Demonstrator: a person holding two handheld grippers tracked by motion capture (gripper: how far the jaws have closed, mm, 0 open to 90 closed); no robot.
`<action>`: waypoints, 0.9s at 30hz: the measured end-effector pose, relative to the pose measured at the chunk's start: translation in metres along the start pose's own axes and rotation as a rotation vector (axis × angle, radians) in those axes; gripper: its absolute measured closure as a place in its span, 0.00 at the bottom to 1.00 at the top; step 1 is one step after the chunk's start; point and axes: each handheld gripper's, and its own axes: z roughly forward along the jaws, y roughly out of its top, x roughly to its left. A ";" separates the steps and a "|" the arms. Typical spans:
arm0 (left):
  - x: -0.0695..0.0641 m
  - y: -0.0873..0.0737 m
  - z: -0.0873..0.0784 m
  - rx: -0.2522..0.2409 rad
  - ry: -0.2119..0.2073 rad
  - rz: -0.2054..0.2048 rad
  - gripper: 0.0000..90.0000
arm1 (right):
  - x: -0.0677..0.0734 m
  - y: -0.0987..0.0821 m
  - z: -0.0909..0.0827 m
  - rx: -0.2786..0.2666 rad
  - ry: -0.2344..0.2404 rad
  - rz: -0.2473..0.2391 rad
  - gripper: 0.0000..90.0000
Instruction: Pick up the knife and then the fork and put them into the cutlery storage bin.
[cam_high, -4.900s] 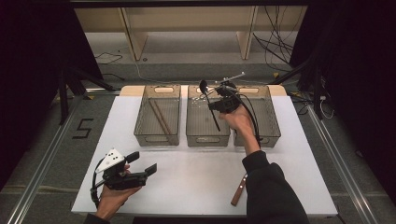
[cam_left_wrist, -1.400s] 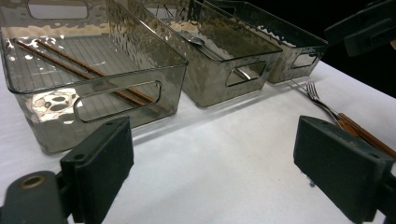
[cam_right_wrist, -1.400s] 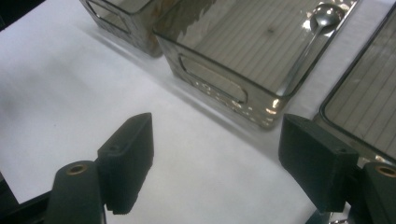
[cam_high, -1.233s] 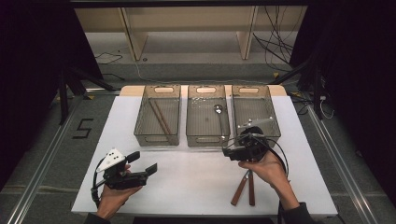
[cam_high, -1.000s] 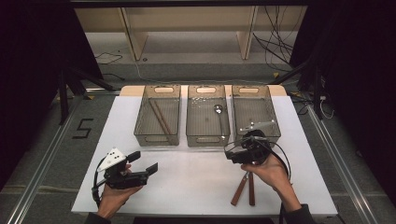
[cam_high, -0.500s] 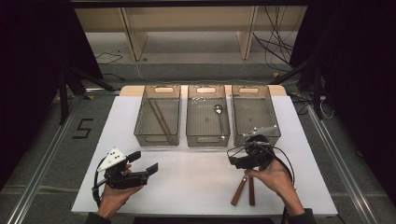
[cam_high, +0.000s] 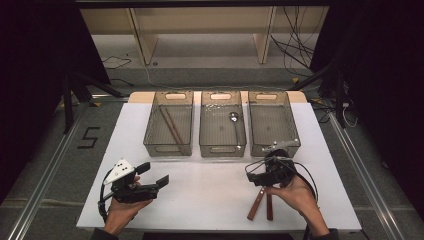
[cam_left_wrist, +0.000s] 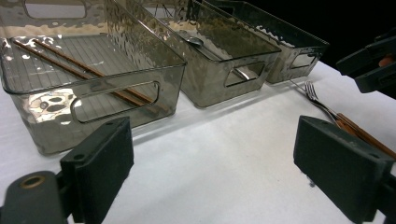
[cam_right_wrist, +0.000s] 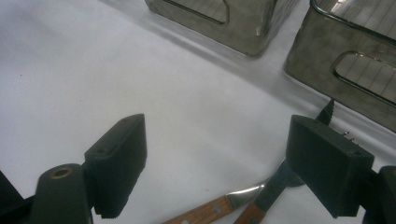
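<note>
A: From the high view, where do things stand?

B: The right hand-held gripper (cam_high: 256, 174) hovers low over the white desk (cam_high: 210, 200), just in front of the right bin (cam_high: 272, 123), right above the blade ends of two wooden-handled pieces of cutlery (cam_high: 261, 204) lying on the desk. The left hand-held gripper (cam_high: 156, 175) rests near the desk's front left, well apart from them. The middle bin (cam_high: 222, 125) holds a spoon (cam_high: 235, 122); the left bin (cam_high: 169, 125) holds chopsticks (cam_high: 171, 126).

A: And the left gripper view?

B: Its jaws stand wide apart with nothing between them. Beyond lie the chopsticks (cam_left_wrist: 84, 70) in the nearest bin (cam_left_wrist: 116, 100), and off to the right a fork (cam_left_wrist: 322, 105) with a wooden handle lies on the desk (cam_left_wrist: 210, 158).

A: The right gripper view?

B: Jaws spread wide, gripping nothing. The wooden-handled cutlery (cam_right_wrist: 233, 205) lies on the desk (cam_right_wrist: 116, 70) between and below them, a serrated tip (cam_right_wrist: 328, 111) poking up behind the right jaw, near the bin (cam_right_wrist: 355, 60).
</note>
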 end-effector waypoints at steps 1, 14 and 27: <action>0.000 0.000 0.000 0.000 0.000 0.001 0.13 | 0.000 -0.001 0.000 0.002 -0.003 0.000 0.24; -0.001 0.000 0.000 0.009 0.003 0.009 0.13 | -0.002 -0.011 0.000 0.092 -0.032 -0.008 0.27; 0.000 -0.001 -0.001 0.006 0.000 0.010 0.13 | -0.008 -0.029 0.006 0.213 -0.081 -0.008 0.34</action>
